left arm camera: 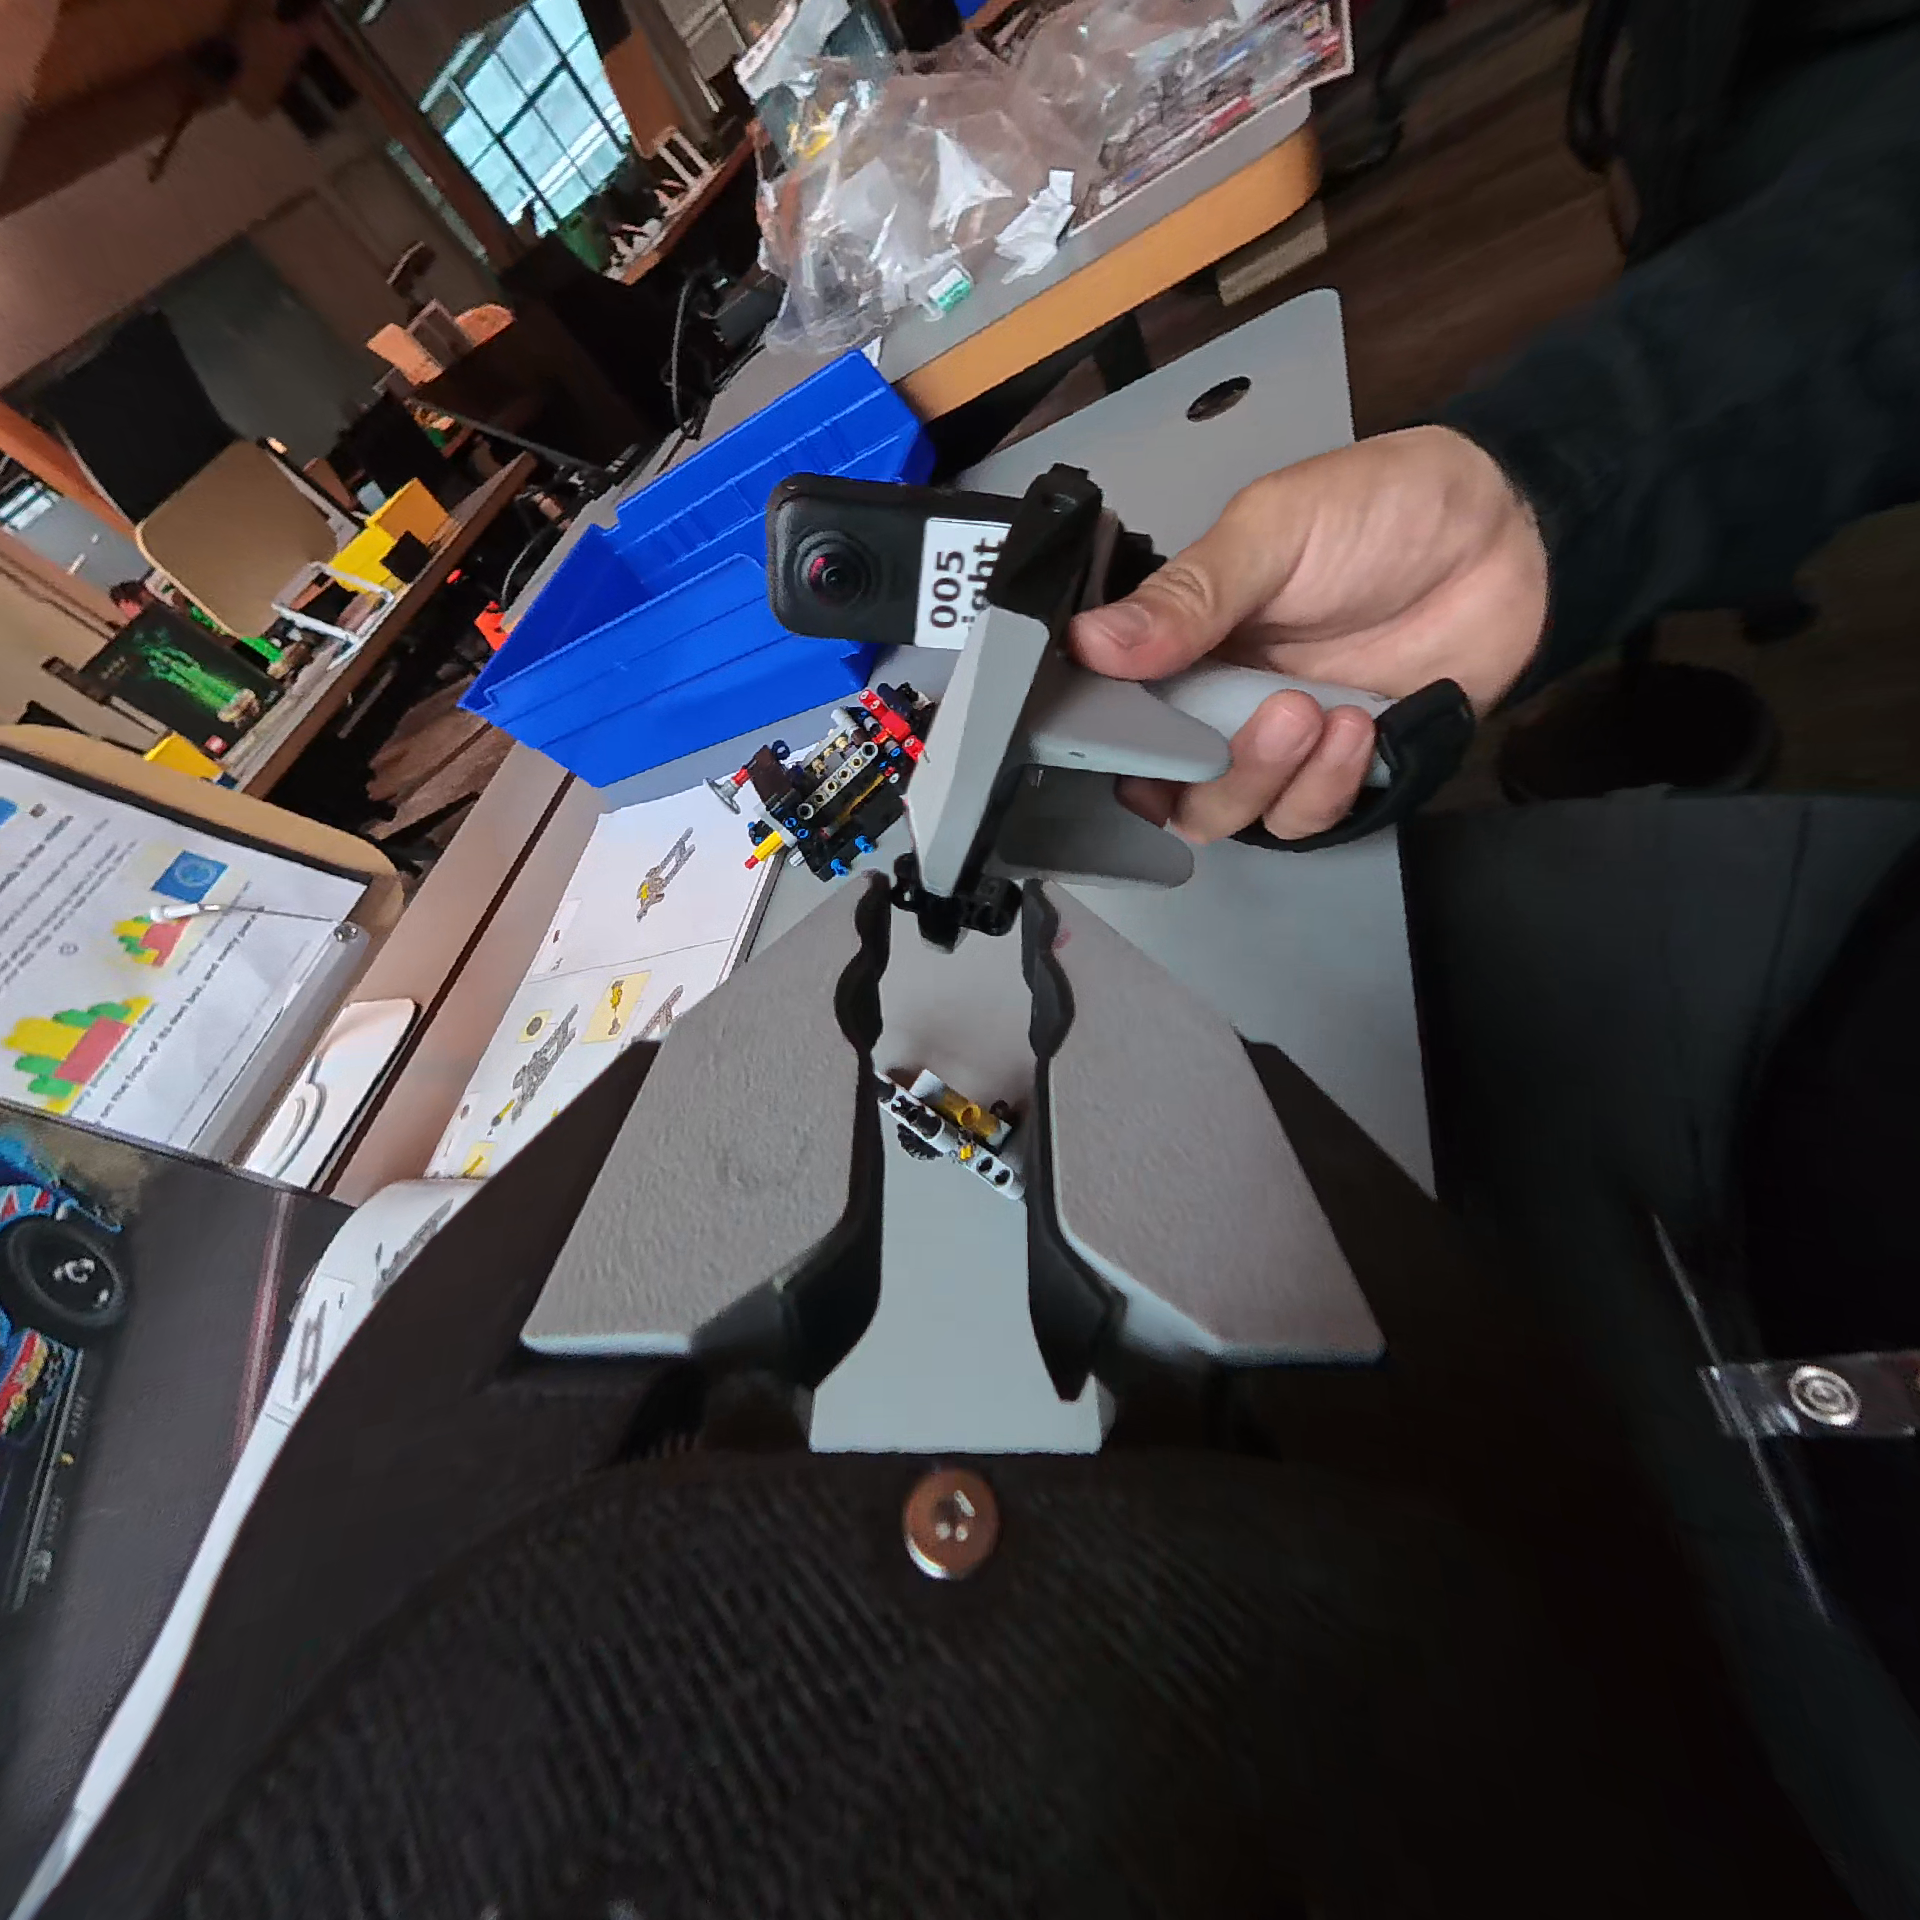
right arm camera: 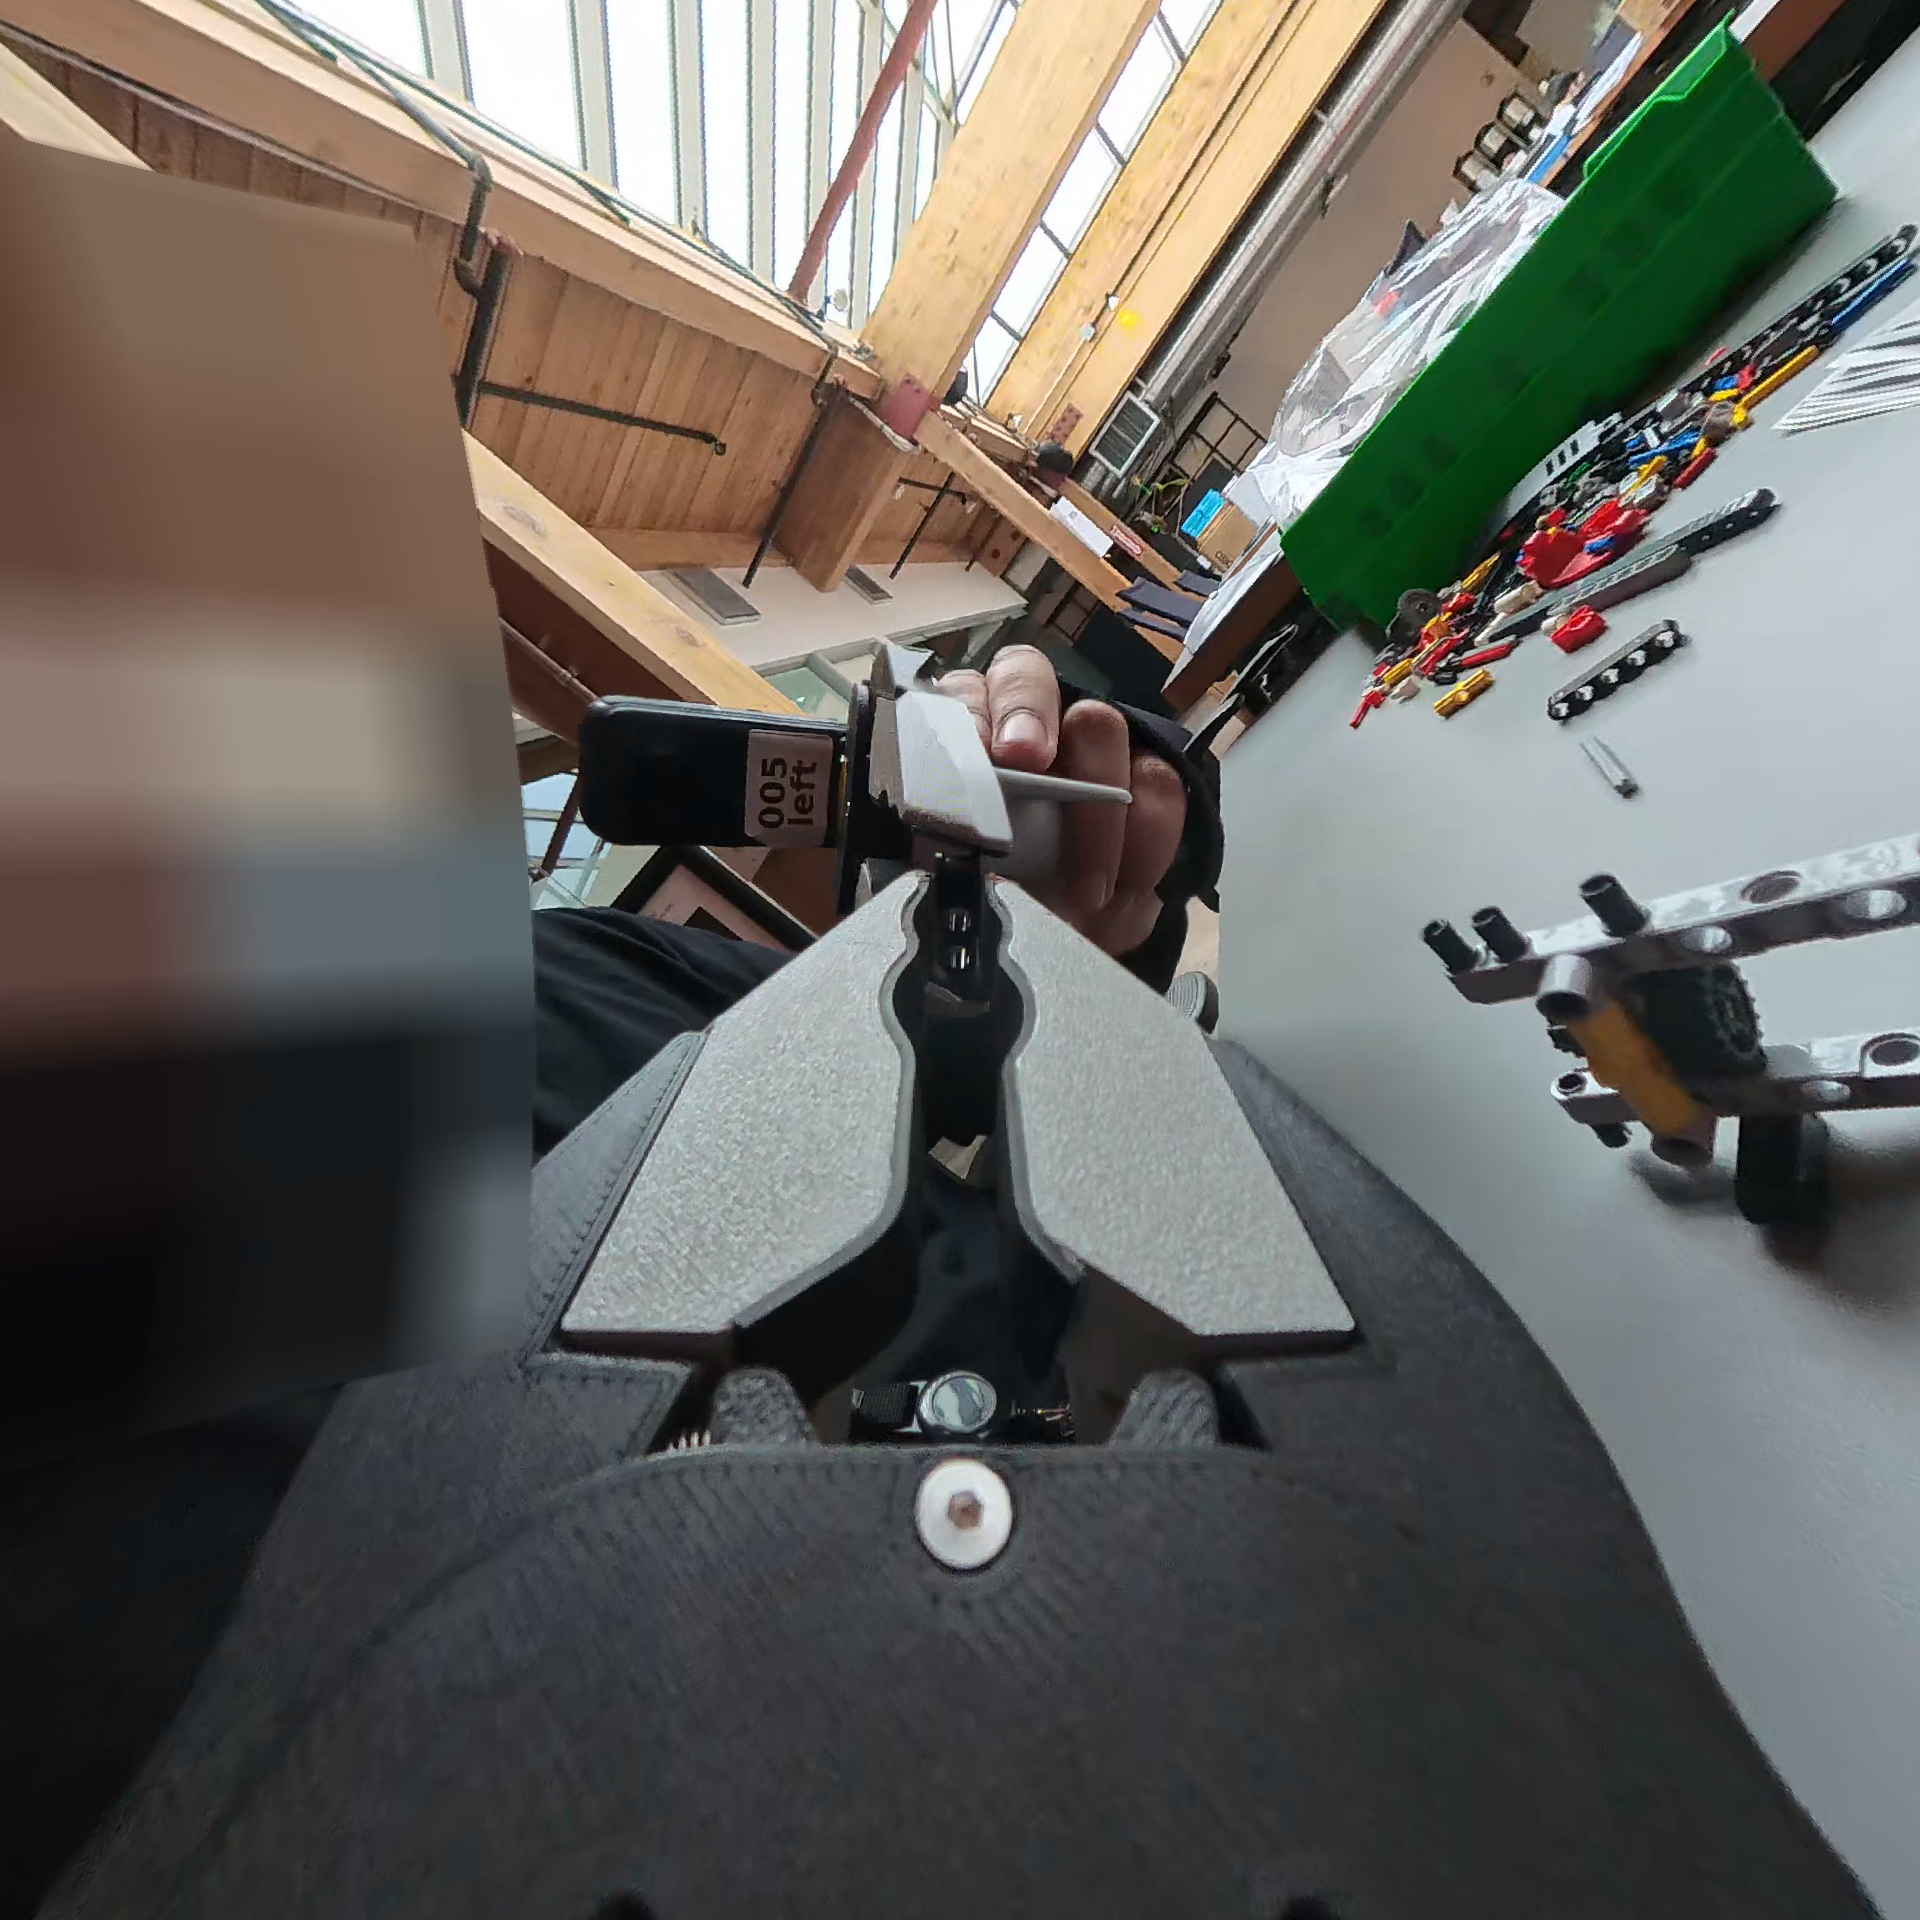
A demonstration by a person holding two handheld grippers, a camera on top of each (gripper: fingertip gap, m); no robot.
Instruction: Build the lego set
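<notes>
At a workshop bench (left arm camera: pixel 1247 935) flanked by a blue bin (left arm camera: pixel 707 603) and a green bin (right arm camera: pixel 1558 343), a builder brings two hand-held grippers tip to tip just above the surface. The right gripper (right arm camera: pixel 954 894) has its jaws drawn in tight on a small black connector (right arm camera: pixel 956 940), pinched across its flat sides. The left gripper (left arm camera: pixel 958 920) faces it with jaws parted to either side of the same piece, and it is not clear whether they touch it. A part-built black chassis (left arm camera: pixel 831 790) sits farther off beside the blue bin, next to the printed instruction sheet (left arm camera: pixel 644 935). A grey-and-yellow sub-assembly (right arm camera: pixel 1683 1018) with black pins lies on the bench beneath the raised tools, and a scatter of loose parts (right arm camera: pixel 1538 582) rests in front of the green bin. The connector looks to be hard, smooth plastic, nearly weightless and stiff, so it is more likely to twist or pop out of a pinch than to break. The safest hold is probably square across its flat faces, leaving the pin holes clear. The sub-assembly, held together only by friction pins, is best gripped along a grey beam rather than by the yellow part or the gear.
</notes>
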